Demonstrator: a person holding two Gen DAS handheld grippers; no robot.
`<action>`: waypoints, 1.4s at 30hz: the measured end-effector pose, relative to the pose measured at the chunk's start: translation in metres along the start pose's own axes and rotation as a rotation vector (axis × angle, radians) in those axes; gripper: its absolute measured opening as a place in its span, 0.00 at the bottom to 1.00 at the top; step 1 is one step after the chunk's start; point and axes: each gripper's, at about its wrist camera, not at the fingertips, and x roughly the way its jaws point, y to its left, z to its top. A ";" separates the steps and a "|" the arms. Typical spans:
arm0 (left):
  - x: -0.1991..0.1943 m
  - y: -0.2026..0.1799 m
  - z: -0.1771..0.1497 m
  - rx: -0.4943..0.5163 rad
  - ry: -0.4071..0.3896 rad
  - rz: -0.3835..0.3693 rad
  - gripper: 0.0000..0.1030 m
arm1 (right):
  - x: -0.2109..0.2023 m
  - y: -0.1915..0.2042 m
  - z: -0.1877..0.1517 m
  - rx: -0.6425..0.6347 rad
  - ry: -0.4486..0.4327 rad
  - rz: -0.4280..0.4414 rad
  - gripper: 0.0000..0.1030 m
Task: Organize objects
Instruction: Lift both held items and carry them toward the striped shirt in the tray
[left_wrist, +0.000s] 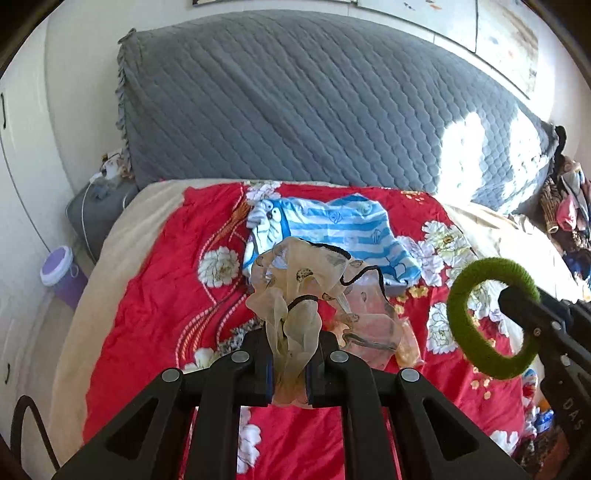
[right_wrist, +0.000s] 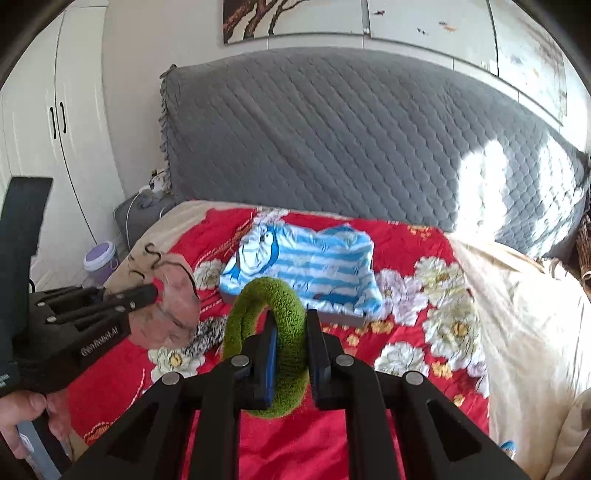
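Both tongs grip items; lidded purple tub (left_wrist: 59, 271).

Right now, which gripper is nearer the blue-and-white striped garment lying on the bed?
Left, though only judging by its load. The left gripper, shut on the sheer beige fabric, dangles it over the striped garment. The right gripper, shut on the green ring, hangs beside it.

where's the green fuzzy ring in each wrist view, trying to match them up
Left wrist view: the green ring is at the right edge, held up by the right gripper above the red quilt.
Right wrist view: the ring is bottom centre, clamped between that gripper's own fingers.
Shared landmark: the blue striped garment on the quilt, beyond the ring in both.
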 end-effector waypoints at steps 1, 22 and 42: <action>0.001 0.001 0.004 0.002 -0.004 0.006 0.11 | 0.000 0.001 0.005 -0.009 -0.010 -0.004 0.14; 0.091 0.020 0.065 0.046 -0.041 -0.020 0.12 | 0.065 0.011 0.063 -0.041 -0.016 -0.066 0.14; 0.166 0.037 0.124 0.037 -0.032 -0.073 0.12 | 0.146 0.013 0.126 -0.144 0.040 -0.117 0.14</action>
